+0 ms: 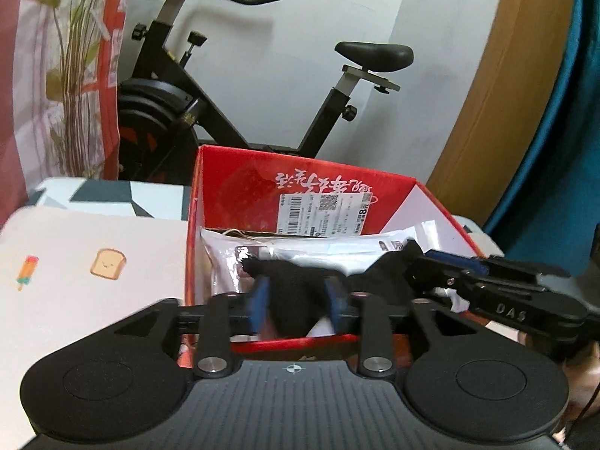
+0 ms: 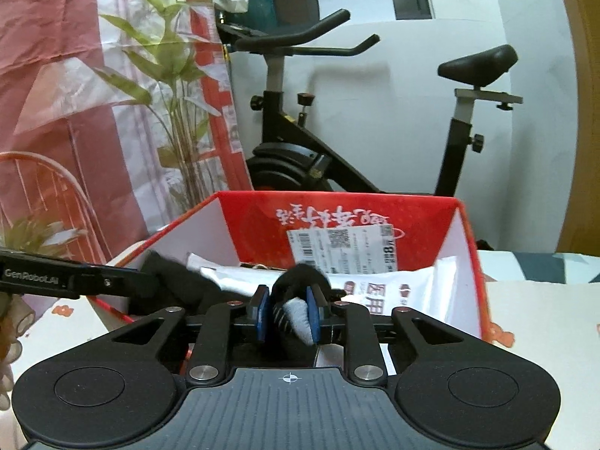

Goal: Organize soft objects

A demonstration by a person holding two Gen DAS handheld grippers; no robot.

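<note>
Left wrist view: your left gripper [image 1: 296, 305] hangs over the near rim of the red box [image 1: 311, 191], centre of frame.
Left fingers: moderately apart, blue pads flanking the black sock [image 1: 296, 292]; you cannot tell whether they press it.
Right fingers: your right gripper [image 2: 288, 313] is narrow, its pads closed against a black-and-grey sock [image 2: 296, 311].
Where the fabric lies: both dark pieces sit over the white plastic packets [image 1: 300, 253] inside the box; whether they are one garment you cannot tell.
Other hand: your right gripper enters the left view at lower right, your left the right view at mid left.
Key relation: the fabric is straight ahead between each pair of fingers, already above the box.
Judged next: let go so it drops inside.
</note>
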